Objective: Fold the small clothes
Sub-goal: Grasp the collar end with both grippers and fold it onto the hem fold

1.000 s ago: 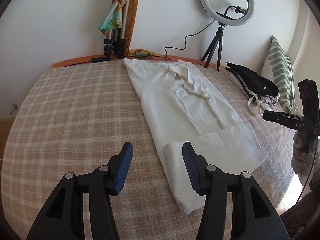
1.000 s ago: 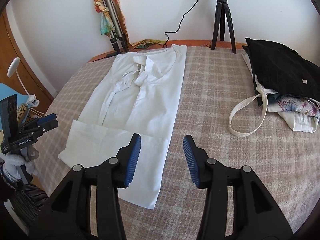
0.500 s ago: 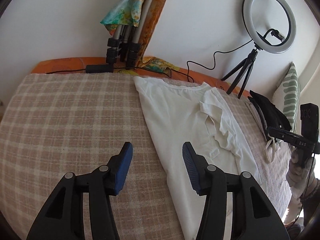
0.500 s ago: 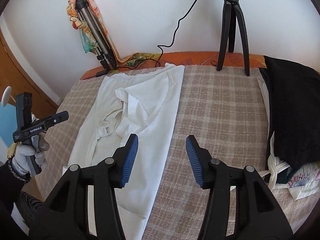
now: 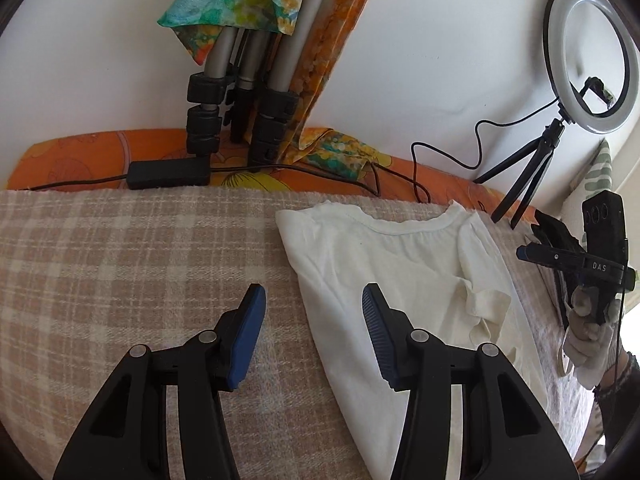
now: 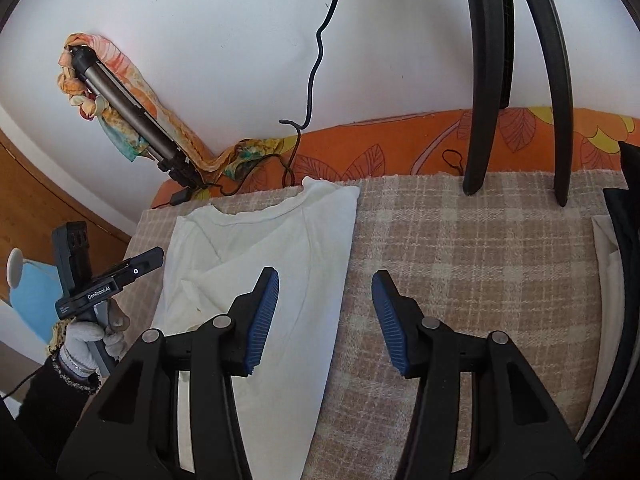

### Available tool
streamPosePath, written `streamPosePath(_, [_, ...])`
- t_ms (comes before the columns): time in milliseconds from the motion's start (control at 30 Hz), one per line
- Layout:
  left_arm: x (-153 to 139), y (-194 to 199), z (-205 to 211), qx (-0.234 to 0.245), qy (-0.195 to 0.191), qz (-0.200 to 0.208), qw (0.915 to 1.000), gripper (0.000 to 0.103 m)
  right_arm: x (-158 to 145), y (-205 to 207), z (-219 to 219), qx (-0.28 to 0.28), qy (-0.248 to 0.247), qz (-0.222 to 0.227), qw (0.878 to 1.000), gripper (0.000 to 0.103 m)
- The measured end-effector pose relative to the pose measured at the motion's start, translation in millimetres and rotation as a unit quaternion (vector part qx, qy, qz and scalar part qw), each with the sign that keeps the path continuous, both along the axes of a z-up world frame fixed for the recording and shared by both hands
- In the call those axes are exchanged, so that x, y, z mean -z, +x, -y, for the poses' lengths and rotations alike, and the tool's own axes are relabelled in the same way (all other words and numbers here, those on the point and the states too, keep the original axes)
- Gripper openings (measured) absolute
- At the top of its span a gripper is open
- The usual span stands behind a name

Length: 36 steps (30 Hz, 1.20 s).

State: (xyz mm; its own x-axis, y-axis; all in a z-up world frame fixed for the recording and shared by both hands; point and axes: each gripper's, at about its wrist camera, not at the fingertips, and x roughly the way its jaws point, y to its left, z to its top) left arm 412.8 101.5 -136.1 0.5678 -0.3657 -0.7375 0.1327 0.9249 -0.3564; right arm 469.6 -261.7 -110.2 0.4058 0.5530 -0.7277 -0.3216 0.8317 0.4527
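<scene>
Now | L tool (image 5: pixel 310 312) "GenRobot.AI", spread, empty | R tool (image 6: pixel 325 300) "DAS", spread, empty | white tee (image 5: pixel 400 280) flat

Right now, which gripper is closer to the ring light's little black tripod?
Right. The right gripper sits just before the tripod; the left gripper is across the white shirt from it.

Both wrist views over shirt (image 5: pixel 400 280)

The white shirt's (image 5: pixel 400 280) lower part runs out past the bottom edge in both views; the ring light's (image 5: pixel 588 56) head is cut off above in the right wrist view; the dark clothes (image 6: pixel 628 240) sit half outside the frame.
</scene>
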Motion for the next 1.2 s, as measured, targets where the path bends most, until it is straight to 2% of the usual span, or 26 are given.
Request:
streamPosePath(167, [10, 18, 3, -0.003, -0.016, -0.007, 0.9998, 0.047, 13, 30, -10, 0.001, 0.012, -0.015, 1.000, 0.052])
streamPosePath(267, [10, 23, 9, 0.002, -0.013, 0.002, 0.9999, 0.046, 21, 40, -19, -0.004, 0.008, -0.020, 1.000, 0.052])
streamPosePath(333, [10, 25, 14, 0.006, -0.009, 0.005, 0.9999, 0.041, 25, 46, -25, -0.006, 0.003, -0.020, 1.000, 0.052])
streamPosePath(400, [11, 27, 20, 0.014, -0.004, 0.006, 0.9999, 0.026, 25, 47, -29, -0.010, 0.005, -0.015, 1.000, 0.052])
streamPosePath(433, [12, 28, 22, 0.016, 0.003, 0.007, 0.9998, 0.021, 26, 49, -31, -0.010, 0.005, -0.013, 1.000, 0.048])
streamPosePath(467, [12, 29, 25, 0.019, 0.009, 0.010, 0.9997, 0.011, 26, 50, -33, -0.012, 0.006, -0.015, 1.000, 0.033])
streamPosePath(500, [12, 29, 26, 0.020, 0.010, 0.011, 0.9997, 0.006, 28, 52, -35, -0.013, 0.003, -0.019, 1.000, 0.020])
streamPosePath(567, [10, 29, 26, 0.016, 0.009, 0.016, 0.9997, 0.005, 29, 52, -38, -0.010, -0.003, -0.019, 1.000, 0.009])
streamPosePath(600, [9, 28, 26, 0.015, 0.008, 0.019, 0.9997, 0.004, 28, 50, -39, -0.011, -0.005, -0.014, 1.000, 0.008])
streamPosePath(733, [-3, 20, 22, 0.010, -0.001, 0.034, 0.9994, 0.004, 14, 40, -38, -0.012, -0.013, 0.011, 1.000, 0.006])
streamPosePath(933, [-29, -2, 23, 0.014, -0.001, 0.058, 0.9982, 0.003, -21, 16, -25, -0.009, 0.003, 0.040, 0.999, 0.005])
streamPosePath(1200, [-64, -51, 35, 0.034, 0.007, 0.085, 0.9958, 0.003, -67, -44, -20, -0.017, -0.007, 0.072, 0.997, 0.005])
